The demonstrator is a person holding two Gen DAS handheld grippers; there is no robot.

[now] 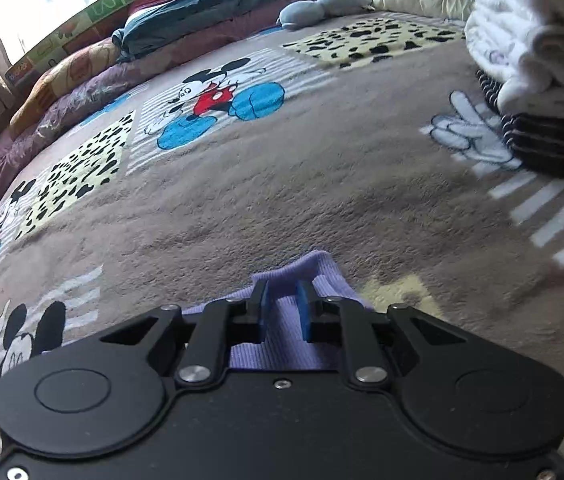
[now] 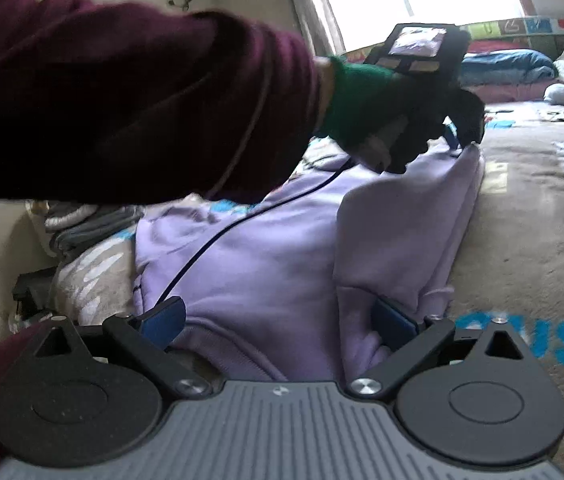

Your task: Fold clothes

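Cartoon-print blanket (image 1: 282, 200); lilac sweatshirt (image 2: 266, 264) largely hidden behind left gripper (image 1: 283, 312).

Your left tongs (image 1: 283, 307) pinch closed; your right tongs (image 2: 278, 322) gape wide.

Your left tongs point steeply down, their blue pads (image 1: 305, 312) drawn close together with a fold of the lilac garment (image 2: 282, 248) nipped between them. In the right wrist view your left arm, in a maroon sleeve (image 2: 122, 96), reaches across, and your gloved left hand (image 2: 394, 128) grips the handle from above. Your right tongs lie low and nearly level, jaws spread far apart, the pads on either side of the cloth without pressing it.
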